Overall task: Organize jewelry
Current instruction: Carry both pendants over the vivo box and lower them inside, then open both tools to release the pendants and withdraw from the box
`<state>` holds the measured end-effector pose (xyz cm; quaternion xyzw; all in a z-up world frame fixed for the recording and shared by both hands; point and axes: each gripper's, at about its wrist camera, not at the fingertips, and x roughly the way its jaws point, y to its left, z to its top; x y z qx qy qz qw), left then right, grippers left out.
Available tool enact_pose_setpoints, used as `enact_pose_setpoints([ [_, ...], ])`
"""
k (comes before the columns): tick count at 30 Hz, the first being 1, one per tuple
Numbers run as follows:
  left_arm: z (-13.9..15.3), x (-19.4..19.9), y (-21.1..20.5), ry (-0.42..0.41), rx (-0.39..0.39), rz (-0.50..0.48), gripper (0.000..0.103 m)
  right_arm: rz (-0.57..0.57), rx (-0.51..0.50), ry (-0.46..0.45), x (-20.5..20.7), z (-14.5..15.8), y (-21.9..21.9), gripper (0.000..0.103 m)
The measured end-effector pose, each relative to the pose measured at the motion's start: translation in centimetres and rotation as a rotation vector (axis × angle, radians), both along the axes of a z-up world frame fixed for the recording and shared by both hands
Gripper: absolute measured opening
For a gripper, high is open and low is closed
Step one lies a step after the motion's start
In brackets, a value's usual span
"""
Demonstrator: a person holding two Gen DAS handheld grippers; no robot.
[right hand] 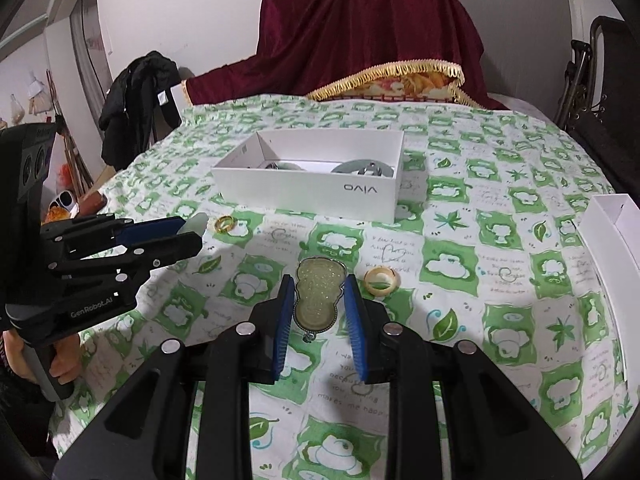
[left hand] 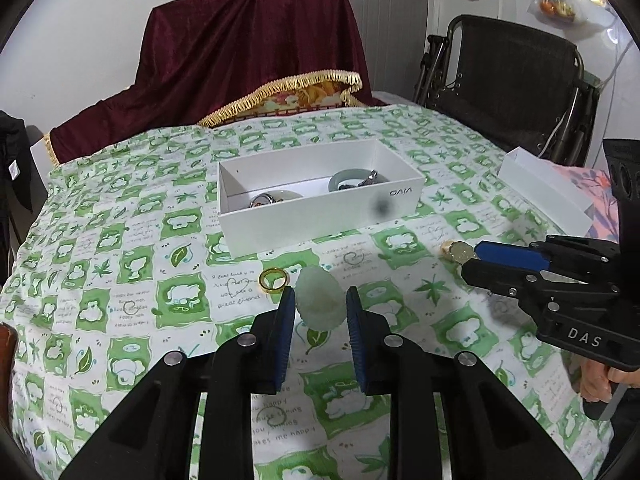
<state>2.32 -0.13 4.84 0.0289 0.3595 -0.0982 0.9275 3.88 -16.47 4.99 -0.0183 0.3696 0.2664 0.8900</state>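
Note:
My left gripper point(left hand: 320, 300) is open, its blue pads on either side of a pale green jade pendant point(left hand: 320, 298) lying on the tablecloth. A gold ring point(left hand: 273, 279) lies just left of it. My right gripper point(right hand: 318, 298) is open around a gourd-shaped yellow-green pendant point(right hand: 319, 294) in a metal frame. A cream ring point(right hand: 381, 279) lies to its right. The white open box point(left hand: 320, 216) farther back holds bangles and metal pieces; it also shows in the right wrist view point(right hand: 308, 190). The gold ring also shows in the right wrist view point(right hand: 225, 224).
The table has a green-and-white checked cloth point(left hand: 120, 240). A white box lid point(left hand: 546, 188) lies at the right edge. A dark red cloth covers something behind point(left hand: 248, 60). A folding chair point(left hand: 512, 76) stands at the back right.

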Motion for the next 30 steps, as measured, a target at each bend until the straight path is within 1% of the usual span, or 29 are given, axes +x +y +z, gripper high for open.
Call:
enact_pose_setpoints([
  [5, 1.0, -0.2, 0.5, -0.019, -0.028, 0.002, 0.026, -0.008, 0.043, -0.011, -0.2, 0.8, -0.6, 0.025],
  [10, 2.2, 1.2, 1.4, -0.022, -0.038, 0.015, 0.026, -0.014, 0.102, -0.005, 0.8, 2.1, -1.3, 0.025],
  [16, 4.7, 4.9, 1.9, -0.045, -0.042, 0.019, 0.026, -0.024, 0.128, -0.021, 4.1, 4.9, -1.0, 0.025],
  [20, 5.4, 7.6, 2.1, -0.037, -0.064, 0.023, 0.026, -0.012, 0.126, -0.015, 7.2, 6.3, 0.3, 0.025],
  [24, 4.7, 10.4, 2.3, -0.004, -0.078, 0.032, 0.026, -0.005, 0.101, 0.023, 10.1, 5.7, 1.8, 0.025],
  [30, 2.3, 13.2, 2.3, 0.062, -0.068, 0.040, 0.026, -0.009, 0.035, 0.089, 13.4, 2.9, 3.5, 0.025],
])
